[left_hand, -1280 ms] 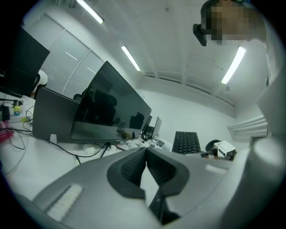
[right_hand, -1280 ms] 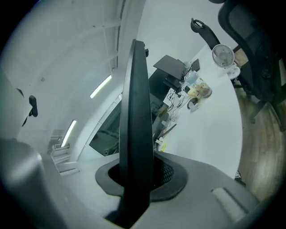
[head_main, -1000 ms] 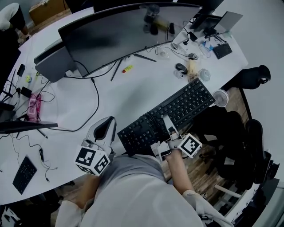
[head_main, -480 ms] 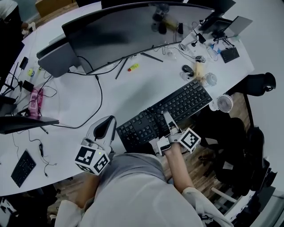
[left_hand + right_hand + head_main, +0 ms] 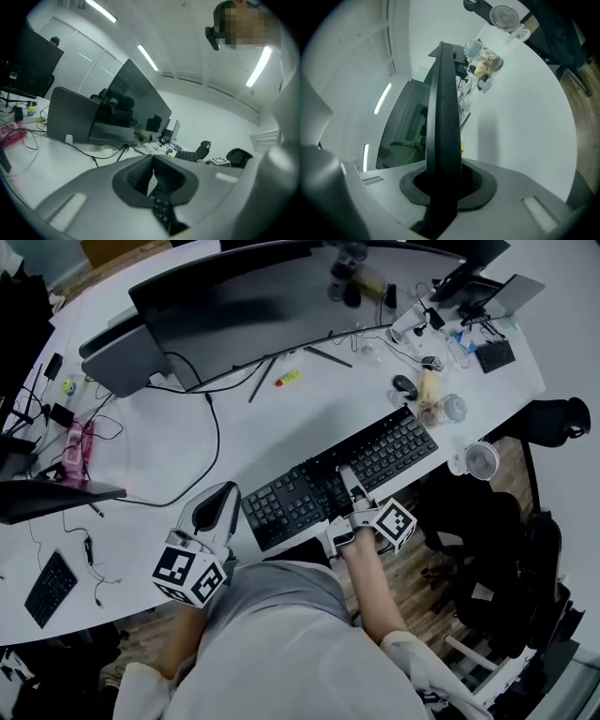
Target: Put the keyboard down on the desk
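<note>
At the white surface's (image 5: 281,432) six-o'clock rim, the right claw (image 5: 345,482) clamps a rigid, probably light keyboard (image 5: 398,444) mid-length, a balanced hold; the left claw (image 5: 225,495), closed and empty, sits at its nine o'clock.

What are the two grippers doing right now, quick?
Left gripper: closed, holding nothing.
Right gripper: closed on the keyboard, gripping its edge.

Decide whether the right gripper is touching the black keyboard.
Touching. The right gripper view shows the right gripper with its jaws clamped on the thin edge of the keyboard.
</note>
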Demonstrator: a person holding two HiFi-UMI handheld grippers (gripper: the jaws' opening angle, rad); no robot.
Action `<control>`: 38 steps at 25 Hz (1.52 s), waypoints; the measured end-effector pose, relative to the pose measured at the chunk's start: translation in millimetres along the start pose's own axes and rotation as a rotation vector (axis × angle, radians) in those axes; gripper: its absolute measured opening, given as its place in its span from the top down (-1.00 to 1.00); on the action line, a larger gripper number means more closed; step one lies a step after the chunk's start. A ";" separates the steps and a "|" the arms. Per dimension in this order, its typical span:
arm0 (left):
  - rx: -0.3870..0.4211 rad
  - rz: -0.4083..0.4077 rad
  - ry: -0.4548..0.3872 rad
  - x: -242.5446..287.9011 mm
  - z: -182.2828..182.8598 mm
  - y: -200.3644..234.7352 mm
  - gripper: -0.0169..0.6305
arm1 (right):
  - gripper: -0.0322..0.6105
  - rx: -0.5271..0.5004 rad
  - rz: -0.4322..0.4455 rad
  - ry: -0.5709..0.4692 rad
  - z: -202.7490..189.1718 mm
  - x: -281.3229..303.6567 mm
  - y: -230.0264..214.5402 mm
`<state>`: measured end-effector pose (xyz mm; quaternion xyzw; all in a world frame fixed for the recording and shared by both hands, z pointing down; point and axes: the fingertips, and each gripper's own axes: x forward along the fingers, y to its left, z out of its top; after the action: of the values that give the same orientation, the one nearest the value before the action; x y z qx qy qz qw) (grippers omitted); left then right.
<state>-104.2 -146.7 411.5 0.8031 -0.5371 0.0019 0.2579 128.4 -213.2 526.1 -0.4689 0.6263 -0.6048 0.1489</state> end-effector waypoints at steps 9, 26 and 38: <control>-0.011 0.022 0.030 2.2 -9.1 5.2 0.95 | 0.64 0.079 -0.011 0.023 -3.3 26.4 -17.1; -0.074 0.037 0.057 14.4 -12.6 15.0 0.95 | 0.64 0.167 -0.017 0.032 -1.6 79.9 -40.8; -0.091 0.063 0.063 17.2 -11.4 29.6 0.95 | 0.64 0.206 -0.046 0.033 -0.4 107.4 -49.7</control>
<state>-119.3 -165.3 438.4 0.7728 -0.5531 0.0110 0.3109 92.9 -286.9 611.6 -0.4550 0.5524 -0.6769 0.1721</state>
